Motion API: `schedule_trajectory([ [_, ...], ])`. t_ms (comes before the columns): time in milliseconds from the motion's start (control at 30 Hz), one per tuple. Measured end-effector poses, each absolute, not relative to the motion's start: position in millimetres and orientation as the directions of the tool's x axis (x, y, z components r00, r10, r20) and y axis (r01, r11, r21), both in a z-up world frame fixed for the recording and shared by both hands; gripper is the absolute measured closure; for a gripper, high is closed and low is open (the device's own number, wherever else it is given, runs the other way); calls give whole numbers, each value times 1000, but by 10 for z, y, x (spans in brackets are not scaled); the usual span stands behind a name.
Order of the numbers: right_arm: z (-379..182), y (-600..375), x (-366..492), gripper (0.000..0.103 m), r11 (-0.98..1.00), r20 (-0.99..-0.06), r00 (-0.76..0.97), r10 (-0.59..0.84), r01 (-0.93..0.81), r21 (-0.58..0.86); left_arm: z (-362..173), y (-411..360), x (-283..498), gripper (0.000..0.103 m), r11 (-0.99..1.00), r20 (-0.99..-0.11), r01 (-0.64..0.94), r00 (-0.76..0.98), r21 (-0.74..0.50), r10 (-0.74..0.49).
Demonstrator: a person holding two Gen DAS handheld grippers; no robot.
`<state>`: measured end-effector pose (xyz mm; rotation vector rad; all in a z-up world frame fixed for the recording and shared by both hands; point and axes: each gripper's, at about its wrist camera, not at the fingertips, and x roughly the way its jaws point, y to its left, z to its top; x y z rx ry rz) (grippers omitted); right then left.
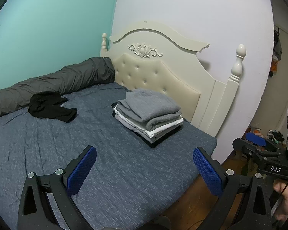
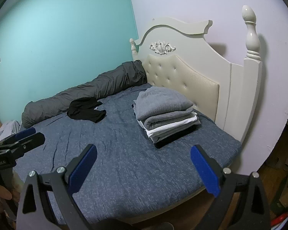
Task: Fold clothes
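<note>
Left wrist view: left gripper (image 1: pixel 144 170) nearest, jaws spread wide, nothing between them, held above the near part of the bed (image 1: pixel 48 153). Right gripper (image 1: pixel 257 140) at frame edge, off the bed's side; from this angle cannot tell its opening. Folded stack (image 1: pixel 149 118) sits near the headboard (image 1: pixel 159 72); crumpled black garment (image 1: pixel 48 106) lies apart from it, just beside the grey bolster (image 1: pixel 53 82). Right wrist view: right gripper (image 2: pixel 144 170) also wide apart and empty, over the near mattress. Stack (image 2: pixel 165 115) by the headboard, black garment (image 2: pixel 86 110) still unfolded by the bolster. Judgement: between items, one piece remaining. Next move calls for reaching across to the black garment, pinching an edge, and dragging it onto open bed to flatten.
</note>
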<state>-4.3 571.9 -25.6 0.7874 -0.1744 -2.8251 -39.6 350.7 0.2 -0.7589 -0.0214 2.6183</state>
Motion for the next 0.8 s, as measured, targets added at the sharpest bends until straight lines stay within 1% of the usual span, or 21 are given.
schedule_trajectory([
  [400,-280,5719,-54,4,-973,-503,-834,-225,161,168,-8,3518,-395,0,-922,-520,-367,-767,-126,376],
  [800,-280,5698,-54,4,-973,-504,-834,-225,163,165,-16,3518,-399,0,-916,-521,-377,-760,-134,389],
])
